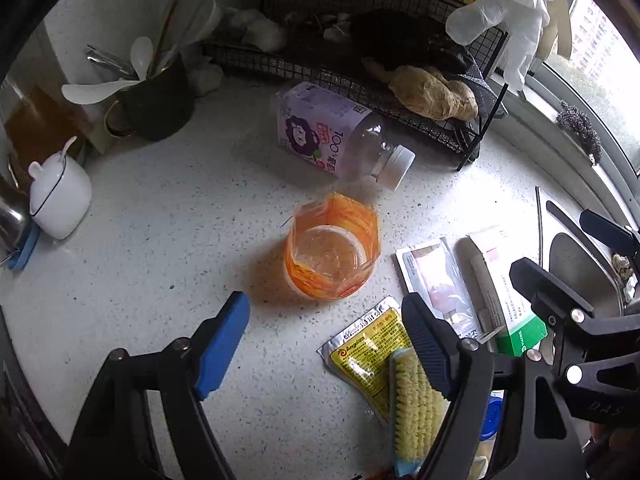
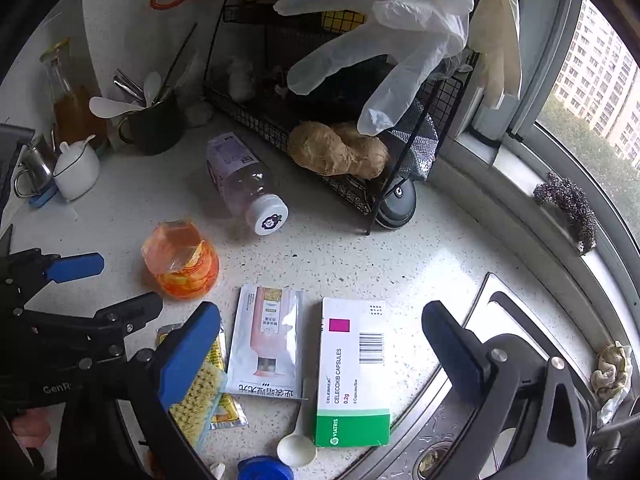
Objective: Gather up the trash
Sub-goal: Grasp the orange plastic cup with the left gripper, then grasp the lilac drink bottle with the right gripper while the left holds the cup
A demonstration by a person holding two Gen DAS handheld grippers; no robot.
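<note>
An empty orange-wrapped plastic cup (image 1: 332,254) stands on the speckled counter, just ahead of my open, empty left gripper (image 1: 326,332). It also shows in the right wrist view (image 2: 182,260). An empty purple-labelled bottle (image 1: 340,136) lies on its side behind it, also in the right wrist view (image 2: 244,184). A yellow sachet (image 1: 368,352), a pink-and-white sachet (image 2: 266,340) and a white-green capsule box (image 2: 354,372) lie flat. My right gripper (image 2: 322,340) is open and empty above the sachet and box. It shows in the left wrist view (image 1: 560,256) too.
A black wire rack (image 2: 320,160) with ginger (image 2: 340,152) and hanging gloves (image 2: 400,40) stands behind. A yellow brush (image 1: 416,400), a white spoon (image 2: 296,448) and a blue lid (image 2: 264,470) lie near. A sink (image 2: 460,420) is at right; a mug with utensils (image 1: 156,96) and white pot (image 1: 60,196) at left.
</note>
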